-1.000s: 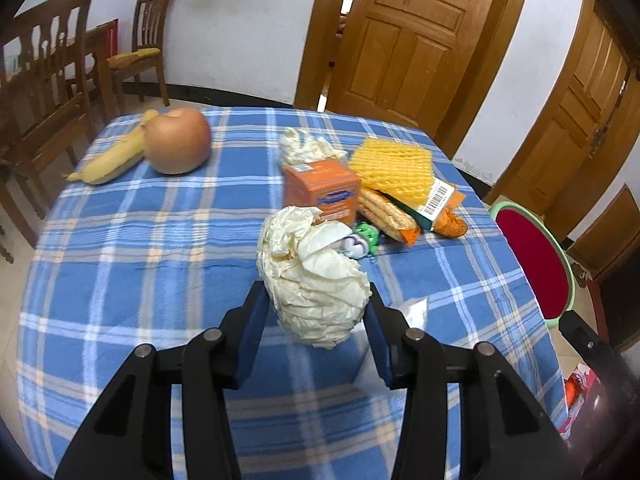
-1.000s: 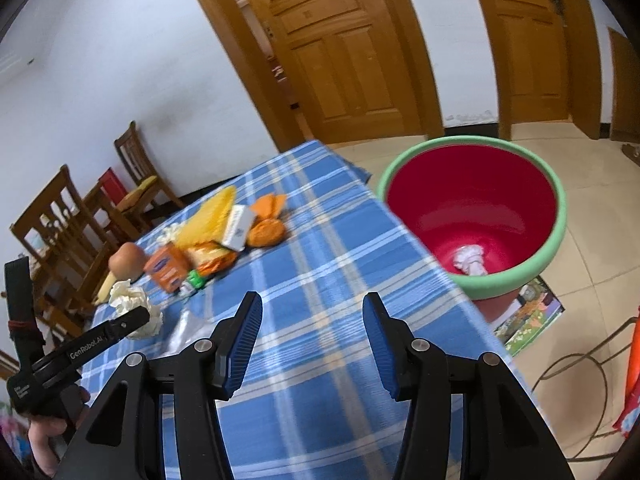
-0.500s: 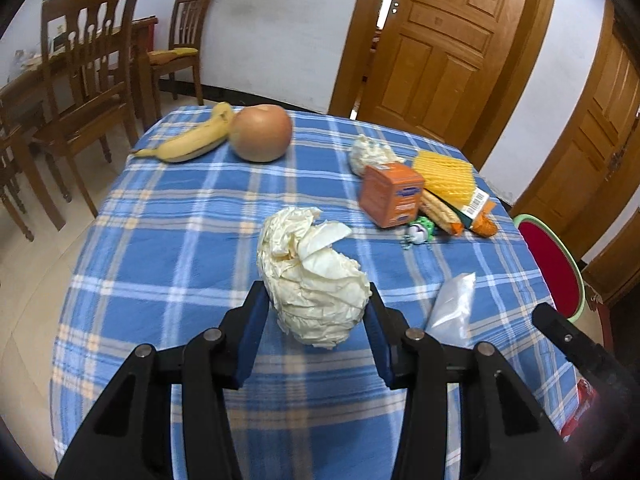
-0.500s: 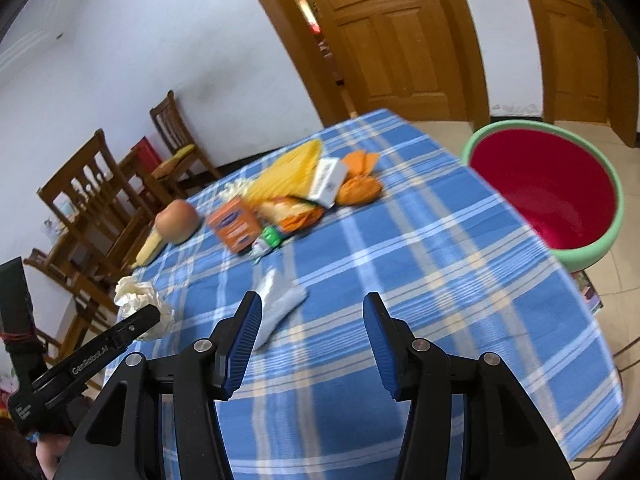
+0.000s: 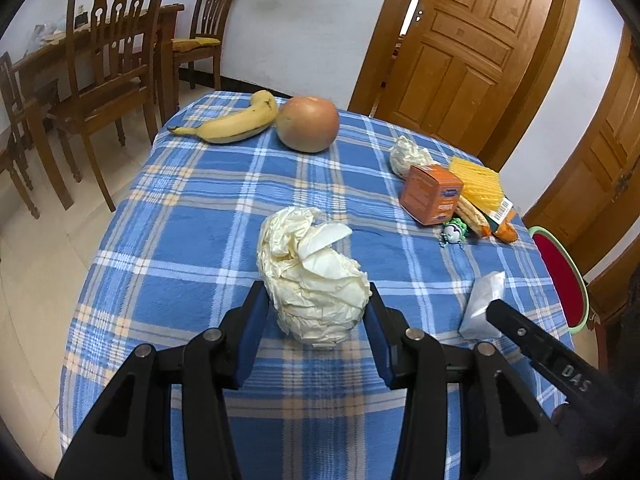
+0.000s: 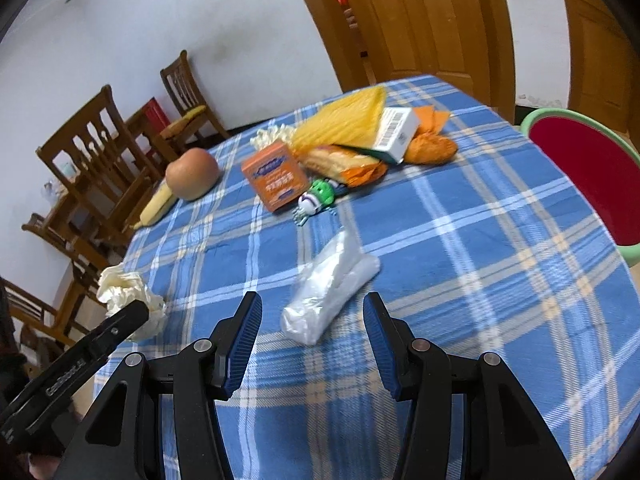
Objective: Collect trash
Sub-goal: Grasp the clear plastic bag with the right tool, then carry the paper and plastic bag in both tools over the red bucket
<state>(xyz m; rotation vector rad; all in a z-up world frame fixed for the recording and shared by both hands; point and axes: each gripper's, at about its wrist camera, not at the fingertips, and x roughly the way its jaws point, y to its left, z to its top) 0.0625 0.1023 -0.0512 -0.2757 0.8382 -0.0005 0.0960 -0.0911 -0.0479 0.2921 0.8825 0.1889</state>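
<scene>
While you held both tools over the checked tablecloth (image 5: 192, 240), here is how things stood:

Left gripper (image 5: 314, 320): you had it clamped on the crumpled cream paper wad (image 5: 312, 276), both blue pads pressed into its sides, the wad bulging up and ahead of the fingertips.

Right gripper (image 6: 312, 320): your jaws stood apart with nothing gripped; the clear plastic bag (image 6: 328, 284) lay flat on the cloth just ahead, its near end reaching in between the fingertips, untouched by either pad.

Ahead of the right gripper: the small green toy figure (image 6: 316, 200) sat just beyond the bag, then the orange box (image 6: 276, 176), with a pile of yellow and orange snack packets (image 6: 352, 140) behind it.

Far left of the right gripper: the apple (image 6: 192, 174) was touching the banana (image 6: 158, 204).

Right of the right gripper: the red bin with a green rim (image 6: 584, 172) stood beside the table edge, well apart from the bag.

Second wad: a smaller crumpled paper (image 5: 408, 156) rested behind the orange box, far ahead of your left gripper.
</scene>
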